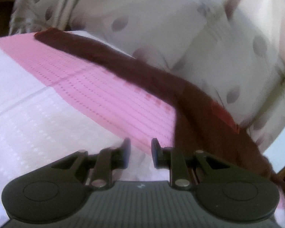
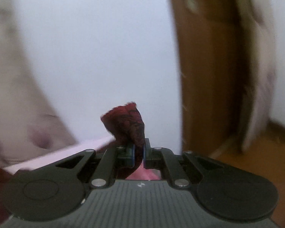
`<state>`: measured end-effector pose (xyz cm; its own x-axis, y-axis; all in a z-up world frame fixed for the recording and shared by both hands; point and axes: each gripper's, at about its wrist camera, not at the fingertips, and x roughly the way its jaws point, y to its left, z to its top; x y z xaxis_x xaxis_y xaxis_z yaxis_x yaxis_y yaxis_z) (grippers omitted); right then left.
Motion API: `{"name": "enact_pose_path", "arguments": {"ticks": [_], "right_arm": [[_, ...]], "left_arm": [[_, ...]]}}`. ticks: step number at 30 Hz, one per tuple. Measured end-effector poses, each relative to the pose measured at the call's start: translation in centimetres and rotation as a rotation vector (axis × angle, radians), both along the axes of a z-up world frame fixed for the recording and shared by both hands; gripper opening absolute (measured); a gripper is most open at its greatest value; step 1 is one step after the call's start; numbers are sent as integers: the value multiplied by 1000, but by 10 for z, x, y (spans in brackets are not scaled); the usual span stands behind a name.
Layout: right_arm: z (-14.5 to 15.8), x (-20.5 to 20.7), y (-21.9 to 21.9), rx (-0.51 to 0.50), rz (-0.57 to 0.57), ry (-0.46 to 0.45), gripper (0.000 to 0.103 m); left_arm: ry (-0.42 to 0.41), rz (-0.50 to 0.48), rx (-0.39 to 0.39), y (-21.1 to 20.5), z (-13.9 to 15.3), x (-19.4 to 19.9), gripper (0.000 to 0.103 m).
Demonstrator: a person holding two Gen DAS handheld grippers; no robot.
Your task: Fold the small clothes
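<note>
A dark maroon cloth lies stretched in a long band across a pink striped cloth and runs off toward the lower right, lifted there. My left gripper is open and empty, just above the near edge of the pink cloth, left of the maroon band. My right gripper is shut on a bunched end of the maroon cloth, which sticks up above the fingers. It is held in the air in front of a white wall.
A white dotted bedsheet covers the surface under the pink cloth. A cream cushion with grey leaf prints stands behind. A brown wooden door or panel and a hanging pale cloth are at the right.
</note>
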<state>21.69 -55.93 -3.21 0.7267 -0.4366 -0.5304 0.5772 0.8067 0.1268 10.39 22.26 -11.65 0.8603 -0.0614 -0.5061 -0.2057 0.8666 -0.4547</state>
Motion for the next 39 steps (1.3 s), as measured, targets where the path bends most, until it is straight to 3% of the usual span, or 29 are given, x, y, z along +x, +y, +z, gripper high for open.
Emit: {"name": "enact_pose_path", "arguments": {"ticks": [2, 3, 4, 5, 6, 8, 10, 14, 16, 21, 24, 27, 28, 29, 30, 31, 34, 38, 39], "right_arm": [[-32, 2, -14, 78, -9, 37, 9], [-41, 0, -16, 106, -27, 28, 14], [-46, -7, -15, 140, -49, -12, 29], [-48, -17, -12, 172, -69, -51, 35], [-46, -25, -4, 195, -70, -80, 47], [-39, -53, 18, 205, -53, -137, 51], [-23, -85, 52, 256, 113, -183, 51], [-7, -147, 154, 351, 602, -81, 53], [-6, -175, 199, 353, 758, -34, 65], [-25, -206, 264, 402, 885, 57, 68], [-33, -207, 282, 465, 886, 79, 69], [-39, -196, 297, 536, 879, 62, 69], [-41, -194, 298, 562, 884, 57, 61], [-43, -191, 302, 574, 888, 63, 51], [-46, -190, 308, 572, 878, 85, 20], [-51, -188, 311, 586, 861, 97, 17], [-39, -197, 304, 634, 852, 23, 17], [11, -199, 292, 680, 870, -129, 17], [22, -197, 288, 681, 874, -154, 17]], "left_arm": [[7, -20, 32, -5, 1, 3, 23], [10, -33, 51, -8, 2, 4, 23], [12, -47, 63, -10, 3, 5, 23], [14, -63, 74, -12, 4, 6, 23], [15, -79, 86, -14, 4, 7, 23], [23, -106, 102, -16, 7, 5, 23], [32, -130, 74, -16, 10, 0, 23], [45, -211, 7, -16, 14, -21, 23], [58, -265, -44, -15, 14, -31, 23], [86, -360, -147, -16, 7, -46, 23], [123, -417, -293, -22, -6, -39, 23], [197, -473, -466, -32, -23, -35, 23], [185, -473, -506, -33, -25, -40, 23], [160, -456, -523, -33, -25, -47, 23], [134, -437, -542, -31, -24, -56, 23], [114, -429, -577, -29, -25, -66, 23], [109, -449, -655, -33, -23, -99, 23], [40, -459, -579, -61, -10, -128, 23], [10, -435, -551, -69, -8, -129, 33]]}}
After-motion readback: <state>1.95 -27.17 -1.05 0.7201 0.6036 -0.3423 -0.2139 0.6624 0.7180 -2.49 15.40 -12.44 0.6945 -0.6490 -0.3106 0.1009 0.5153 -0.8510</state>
